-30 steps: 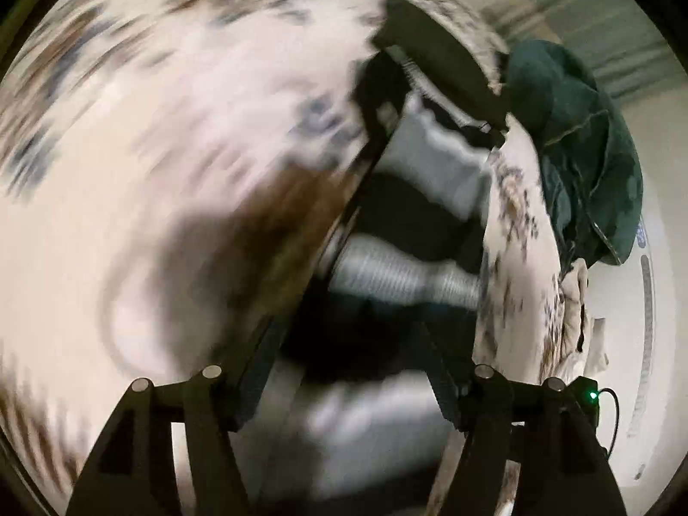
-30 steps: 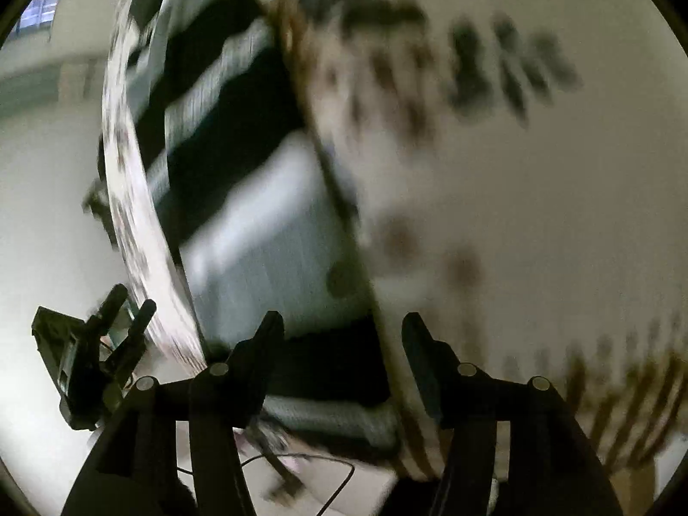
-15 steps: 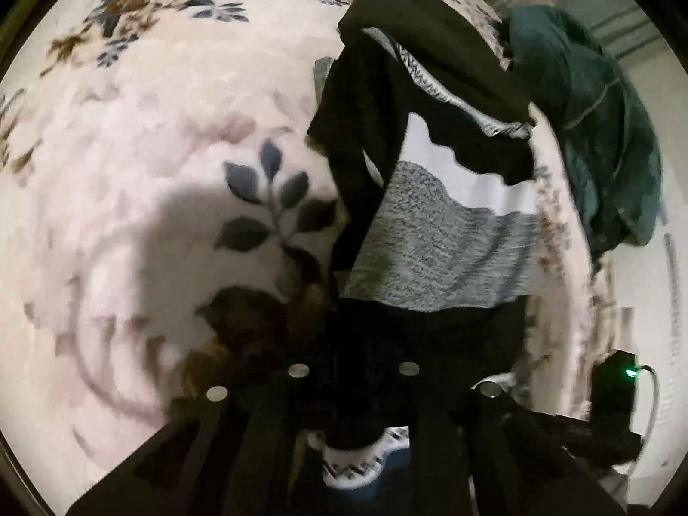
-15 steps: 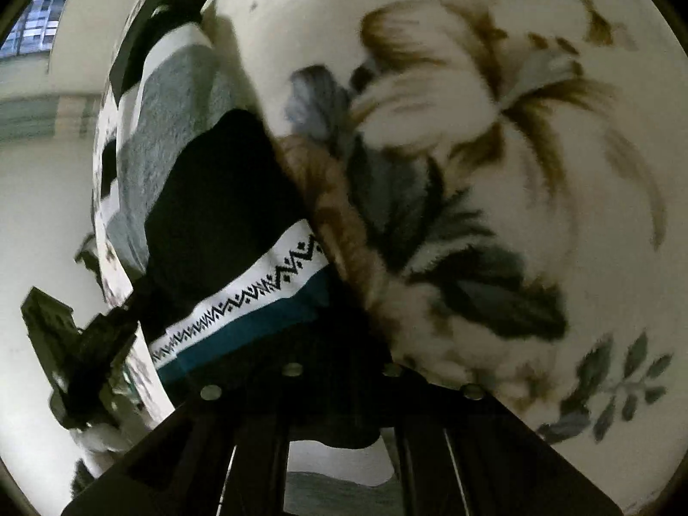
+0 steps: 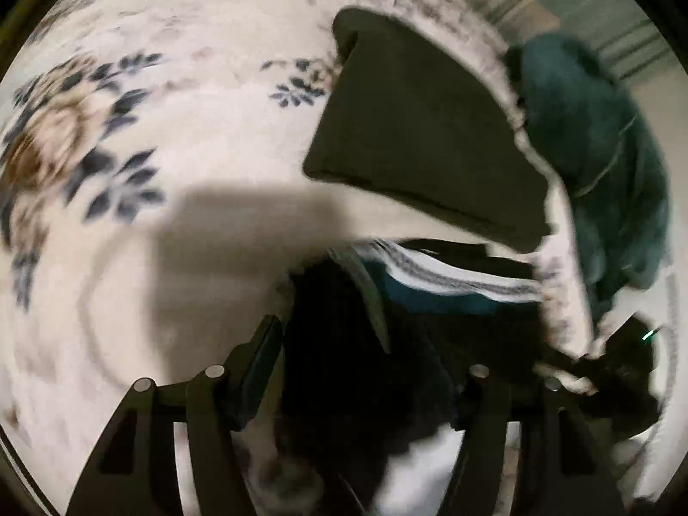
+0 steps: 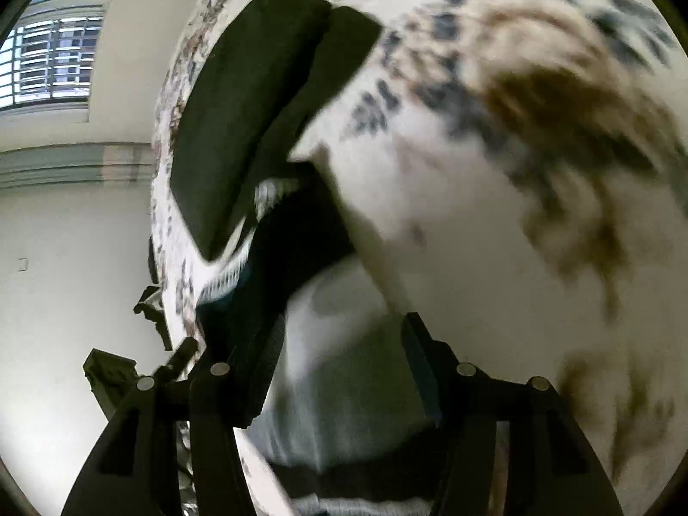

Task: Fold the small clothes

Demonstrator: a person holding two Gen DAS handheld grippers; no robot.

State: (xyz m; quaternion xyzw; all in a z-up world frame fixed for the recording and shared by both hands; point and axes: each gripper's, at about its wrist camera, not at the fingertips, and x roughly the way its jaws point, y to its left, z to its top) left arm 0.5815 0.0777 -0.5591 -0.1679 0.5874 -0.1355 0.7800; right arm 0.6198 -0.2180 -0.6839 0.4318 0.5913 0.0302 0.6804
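**Striped garment on the floral blanket**

Left wrist: your left gripper is spread, fingers released over the soft, floppy striped garment on the floral blanket.

Right wrist: your right gripper is also released above it; pinch hem corners.

Floral fleece blanket as surface; folded black garment and striped garment lying on it.
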